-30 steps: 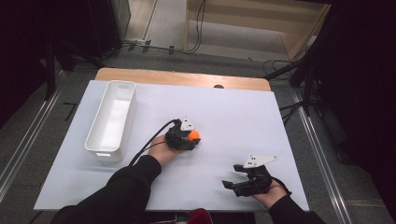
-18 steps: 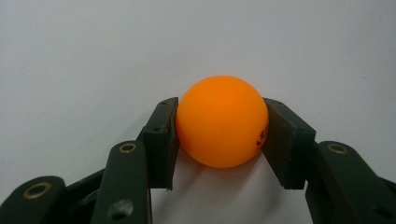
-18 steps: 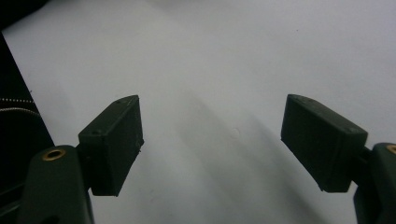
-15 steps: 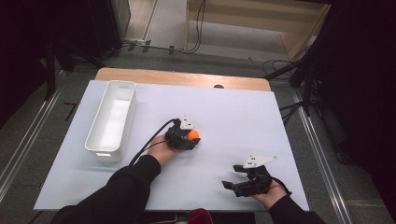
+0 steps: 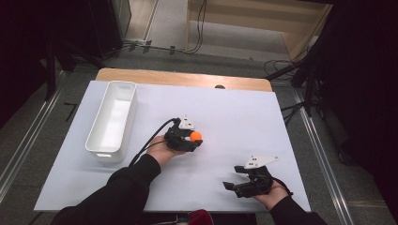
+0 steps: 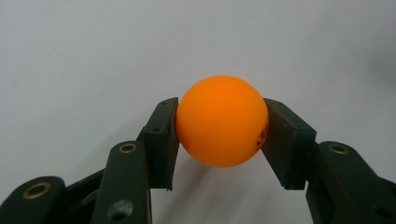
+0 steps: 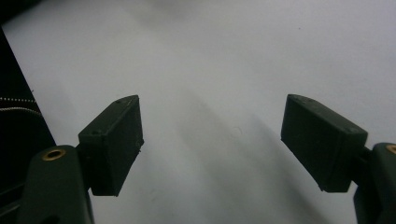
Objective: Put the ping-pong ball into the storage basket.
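Black print on clamped orange ball

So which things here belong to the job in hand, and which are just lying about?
In the job:
- orange ball, clamped in the left tongs
- white bin, probably where it goes

Lying about:
- right tongs, open and idle on the white table cover
- cables on the floor

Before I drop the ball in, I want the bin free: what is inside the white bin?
The white bin shows a bare white floor with nothing in it; its near wall hides a thin strip of floor.
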The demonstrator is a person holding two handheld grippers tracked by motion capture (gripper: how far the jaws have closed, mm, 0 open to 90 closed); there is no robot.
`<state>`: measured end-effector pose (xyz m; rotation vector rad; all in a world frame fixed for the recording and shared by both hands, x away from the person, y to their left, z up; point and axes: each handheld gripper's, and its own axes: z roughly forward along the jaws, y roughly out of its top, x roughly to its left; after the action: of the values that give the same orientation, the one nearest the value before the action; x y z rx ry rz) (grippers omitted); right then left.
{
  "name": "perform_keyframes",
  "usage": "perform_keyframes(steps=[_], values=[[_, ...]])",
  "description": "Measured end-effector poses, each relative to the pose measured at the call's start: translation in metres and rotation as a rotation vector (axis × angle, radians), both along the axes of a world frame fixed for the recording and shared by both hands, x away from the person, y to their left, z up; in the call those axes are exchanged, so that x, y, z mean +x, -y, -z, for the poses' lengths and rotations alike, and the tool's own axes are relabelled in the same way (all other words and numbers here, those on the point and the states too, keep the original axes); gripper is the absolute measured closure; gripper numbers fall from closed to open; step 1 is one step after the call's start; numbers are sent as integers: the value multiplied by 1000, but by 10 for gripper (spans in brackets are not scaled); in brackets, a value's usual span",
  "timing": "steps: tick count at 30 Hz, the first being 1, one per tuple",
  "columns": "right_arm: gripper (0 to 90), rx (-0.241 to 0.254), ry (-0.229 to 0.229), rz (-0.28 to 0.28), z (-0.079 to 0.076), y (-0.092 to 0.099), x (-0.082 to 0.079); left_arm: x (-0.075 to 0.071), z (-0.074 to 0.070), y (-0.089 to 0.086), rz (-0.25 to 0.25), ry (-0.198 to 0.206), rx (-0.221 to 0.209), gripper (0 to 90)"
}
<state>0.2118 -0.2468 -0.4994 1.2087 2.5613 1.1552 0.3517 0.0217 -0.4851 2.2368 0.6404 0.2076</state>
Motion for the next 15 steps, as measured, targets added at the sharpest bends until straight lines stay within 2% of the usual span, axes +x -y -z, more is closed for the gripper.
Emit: perform_keyframes(steps=[3, 6, 11, 15], values=[[195, 0, 1, 2, 0, 0, 0, -3, -5, -2, 13, 7, 1, 501], [195, -1, 0, 2, 0, 0, 0, -4, -9, -5, 29, -3, -15, 501], [195, 1, -5, 2, 0, -1, 0, -5, -14, -8, 27, -9, -27, 501], [195, 1, -3, 0, 0, 0, 0, -6, -16, -10, 33, -8, -21, 501]])
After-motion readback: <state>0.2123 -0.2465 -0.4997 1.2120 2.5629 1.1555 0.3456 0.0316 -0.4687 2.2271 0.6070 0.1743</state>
